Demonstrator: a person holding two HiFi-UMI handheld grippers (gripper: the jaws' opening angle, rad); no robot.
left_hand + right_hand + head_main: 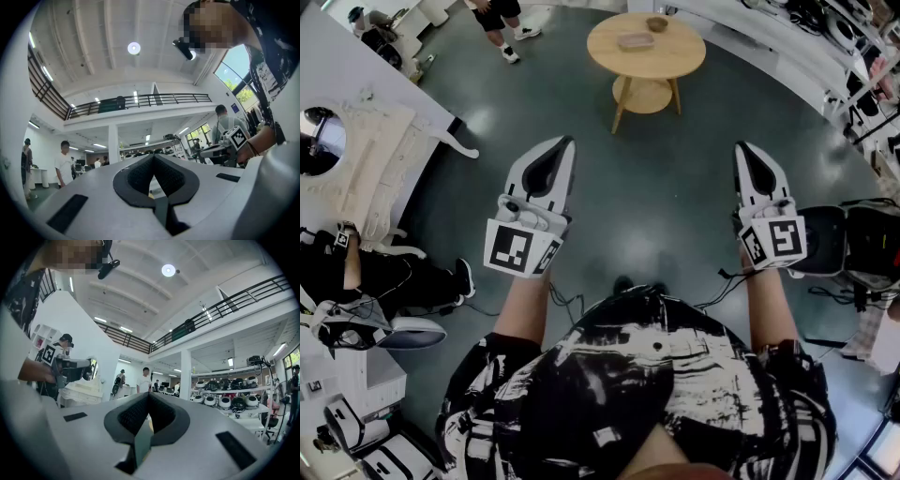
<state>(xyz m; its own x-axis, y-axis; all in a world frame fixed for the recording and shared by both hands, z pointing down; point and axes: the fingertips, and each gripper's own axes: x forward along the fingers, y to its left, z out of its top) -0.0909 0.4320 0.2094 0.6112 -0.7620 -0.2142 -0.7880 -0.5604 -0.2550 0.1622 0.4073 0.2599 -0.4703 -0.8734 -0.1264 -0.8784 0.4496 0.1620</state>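
Observation:
I hold both grippers out at waist height over a dark grey floor (675, 197), and both point away from me. The left gripper (563, 145) is shut with its dark pads together at the tips and nothing between them. The right gripper (743, 148) is shut too and holds nothing. In the left gripper view the left gripper (153, 157) points up toward a balcony and the ceiling. The right gripper (149, 395) looks the same way in the right gripper view. Neither touches anything; a round wooden table (649, 66) stands ahead of them.
The table carries a small tray (635, 40) and a bowl (657, 23). A person (499, 23) stands at the far left of it. White carved furniture (380, 159) and a seated person (366, 277) are at the left; black cases (862, 242) sit at the right.

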